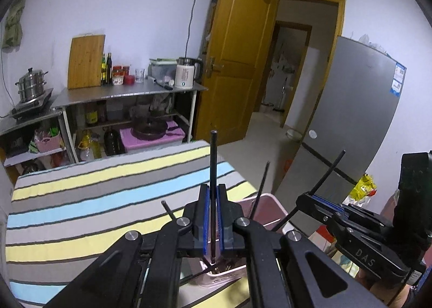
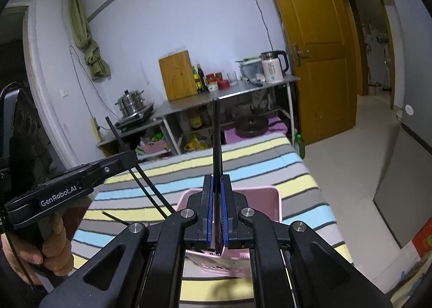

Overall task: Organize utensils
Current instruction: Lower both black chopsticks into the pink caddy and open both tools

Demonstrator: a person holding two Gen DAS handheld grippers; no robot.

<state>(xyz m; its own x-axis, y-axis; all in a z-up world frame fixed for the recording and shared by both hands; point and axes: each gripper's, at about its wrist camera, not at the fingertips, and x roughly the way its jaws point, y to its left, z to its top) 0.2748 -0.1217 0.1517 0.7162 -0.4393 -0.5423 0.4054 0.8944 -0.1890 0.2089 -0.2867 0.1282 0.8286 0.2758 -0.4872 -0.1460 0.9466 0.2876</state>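
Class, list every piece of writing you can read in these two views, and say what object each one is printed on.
"DAS" – on the body of the right tongs, seen in the left wrist view.
"GenRobot.AI" – on the body of the left tongs, seen in the right wrist view.
Blue sticker on the grey refrigerator: too small to read.
Kettle print: blurred.

"DAS" is showing in pale letters on the black body of the right gripper (image 1: 318,201), seen from the left wrist cam. "GenRobot.AI" is reading white on the side of the left gripper (image 2: 129,156), seen from the right wrist cam. A blue-white sticker is sitting on the grey fridge (image 1: 359,108), but its print is too small to read. Labels on the kettle (image 1: 185,73) and bottles are blurring out too.
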